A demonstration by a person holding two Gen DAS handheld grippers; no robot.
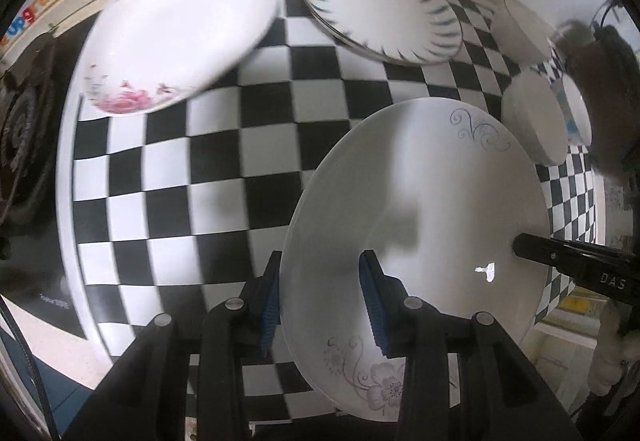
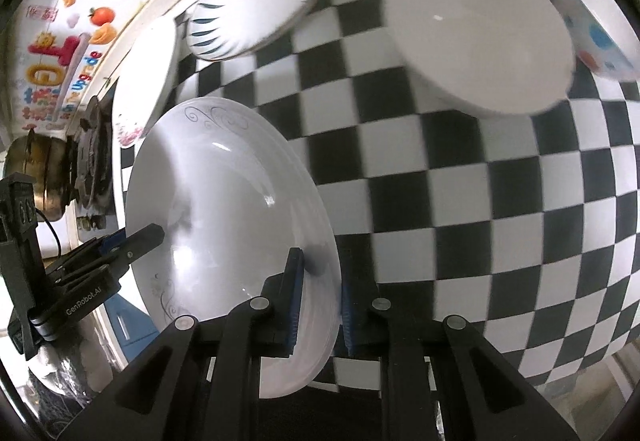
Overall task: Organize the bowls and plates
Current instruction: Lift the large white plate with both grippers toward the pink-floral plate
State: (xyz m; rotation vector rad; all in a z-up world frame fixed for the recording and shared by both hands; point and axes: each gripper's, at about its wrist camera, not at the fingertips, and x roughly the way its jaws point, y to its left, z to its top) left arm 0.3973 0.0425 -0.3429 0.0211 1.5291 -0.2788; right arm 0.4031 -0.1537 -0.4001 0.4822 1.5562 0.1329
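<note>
While both tongs hang over the checkered desk (image 1: 192,169), they share one white scroll-pattern plate (image 1: 420,209). The left tongs (image 1: 320,305) pinch its rim near the flower print, and the right tongs (image 2: 320,301) clamp the opposite edge, narrow and closed on it. So the plate is up off the desk, tilted, held from two sides. Further back sit a blue-striped plate (image 1: 380,9) and a pink-flower plate (image 1: 180,37), well apart. On the right there's a plain white bowl (image 2: 480,37), with a dotted bowl (image 2: 596,33) just beside it.
</note>
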